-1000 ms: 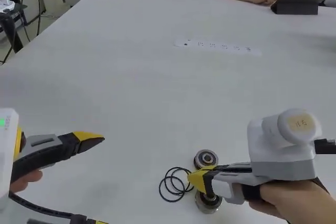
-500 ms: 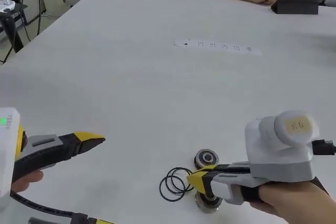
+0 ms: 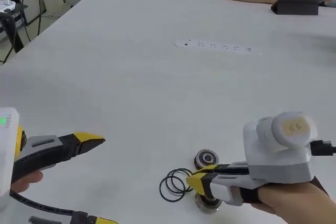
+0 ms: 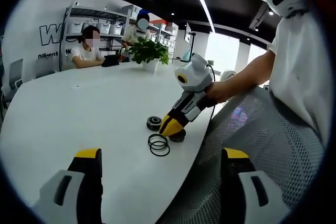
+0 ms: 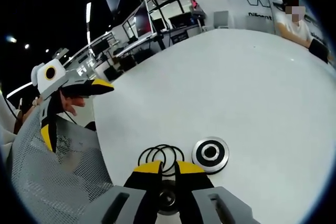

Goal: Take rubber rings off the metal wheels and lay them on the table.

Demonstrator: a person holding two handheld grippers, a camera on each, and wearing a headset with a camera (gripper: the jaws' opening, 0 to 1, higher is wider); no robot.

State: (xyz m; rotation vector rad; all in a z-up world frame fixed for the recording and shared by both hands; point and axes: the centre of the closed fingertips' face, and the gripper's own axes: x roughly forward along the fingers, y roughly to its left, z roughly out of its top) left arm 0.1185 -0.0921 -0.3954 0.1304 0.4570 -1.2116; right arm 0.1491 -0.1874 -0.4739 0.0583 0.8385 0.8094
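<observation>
I'm holding the left gripper spread wide and hovering the right gripper, nearly closed, grip unclear, over a silver wheel beside thin black rings.

The right gripper is pressing, it seems, on the nearer metal wheel; rubber rings are lying just left, the left gripper hanging well apart.

A: What colour is the desk?
B: Plain white, no pattern. The strip at the far side is white too.
A: And the rings?
B: Black. The wheel has concentric bands of silver and black.
A: The tools?
B: The left tool has yellow tips and black jaws with a grey inset. The right tool has yellow tips, black-and-grey jaws and a pale grey and white body.
</observation>
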